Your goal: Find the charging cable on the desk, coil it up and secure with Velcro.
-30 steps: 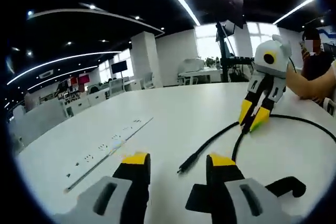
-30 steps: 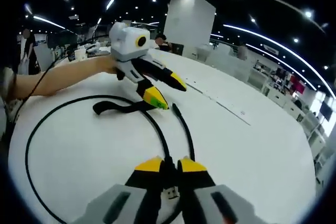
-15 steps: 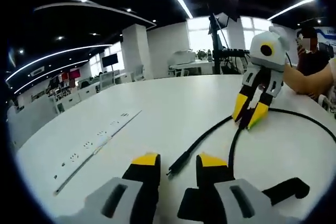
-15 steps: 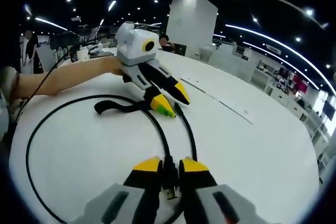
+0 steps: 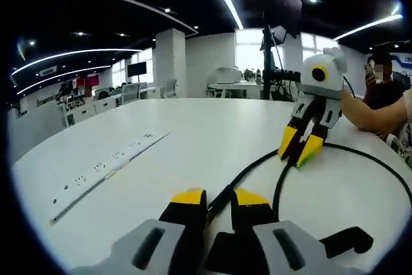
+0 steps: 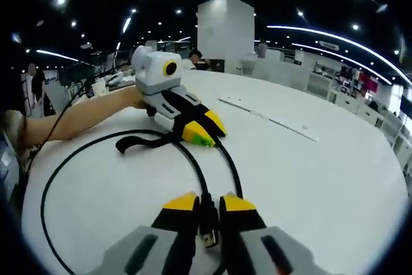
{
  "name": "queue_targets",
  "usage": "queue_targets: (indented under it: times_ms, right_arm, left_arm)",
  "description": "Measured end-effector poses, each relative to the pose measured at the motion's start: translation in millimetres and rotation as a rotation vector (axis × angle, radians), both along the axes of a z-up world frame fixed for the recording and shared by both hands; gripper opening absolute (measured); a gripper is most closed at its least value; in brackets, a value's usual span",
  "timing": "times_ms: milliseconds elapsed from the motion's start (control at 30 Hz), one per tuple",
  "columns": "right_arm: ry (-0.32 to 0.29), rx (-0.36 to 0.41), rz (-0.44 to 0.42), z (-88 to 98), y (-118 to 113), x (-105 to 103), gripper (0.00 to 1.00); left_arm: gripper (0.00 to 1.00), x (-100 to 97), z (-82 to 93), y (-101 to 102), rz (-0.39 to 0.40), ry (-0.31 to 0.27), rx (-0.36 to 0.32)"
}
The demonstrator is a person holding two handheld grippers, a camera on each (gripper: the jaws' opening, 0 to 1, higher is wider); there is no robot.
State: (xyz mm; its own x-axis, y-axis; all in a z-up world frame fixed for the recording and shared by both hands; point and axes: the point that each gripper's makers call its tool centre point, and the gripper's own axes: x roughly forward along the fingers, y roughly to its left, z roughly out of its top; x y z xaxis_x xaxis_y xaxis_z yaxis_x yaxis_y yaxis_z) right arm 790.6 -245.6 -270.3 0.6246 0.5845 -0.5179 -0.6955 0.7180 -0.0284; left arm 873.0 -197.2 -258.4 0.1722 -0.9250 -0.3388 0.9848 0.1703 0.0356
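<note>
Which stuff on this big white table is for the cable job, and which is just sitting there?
For the job:
charging cable
Velcro strap on it
left gripper, closing on one plug
right gripper, holding the other plug

Just there:
long flat strip
white table

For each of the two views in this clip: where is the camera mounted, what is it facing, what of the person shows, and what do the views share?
Left gripper view: rides the left gripper, facing across the white desk toward the right gripper; a forearm shows.
Right gripper view: rides the right gripper, facing the left gripper; a forearm shows.
Shared: the black charging cable, its Velcro strap, and the desk's inset strip.
</note>
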Motion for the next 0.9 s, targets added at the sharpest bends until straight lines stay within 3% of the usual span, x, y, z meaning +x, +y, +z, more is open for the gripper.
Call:
queue_targets:
  times_ms: [167, 433, 567, 700, 900]
  right_arm:
    - [-0.004, -0.025, -0.018, -0.1, 4.1, -1.1, 0.12]
    - [-0.053, -0.116, -0.033, 1.1, 6.6, -2.0, 0.11]
    - [-0.066, -0.142, -0.039, 0.8, 6.1, -1.9, 0.11]
    - [-0.064, -0.152, -0.047, 0.8, 5.9, -2.7, 0.11]
    - [-0.063, -0.174, -0.062, 0.9, 7.7, -5.3, 0.11]
  left_arm:
    - [0.13, 1.7, -1.0, 1.1, 0.034, 0.043, -0.009]
    - [0.10, 0.5, -3.5, 14.9, 0.094, 0.083, 0.050]
    - [0.10, -5.9, -2.7, 27.6, 0.119, 0.117, 0.030]
    - [0.09, -12.2, 12.3, 43.2, 0.151, 0.142, -0.035]
    - [0.08, -30.7, 16.6, 67.9, 0.197, 0.105, -0.002]
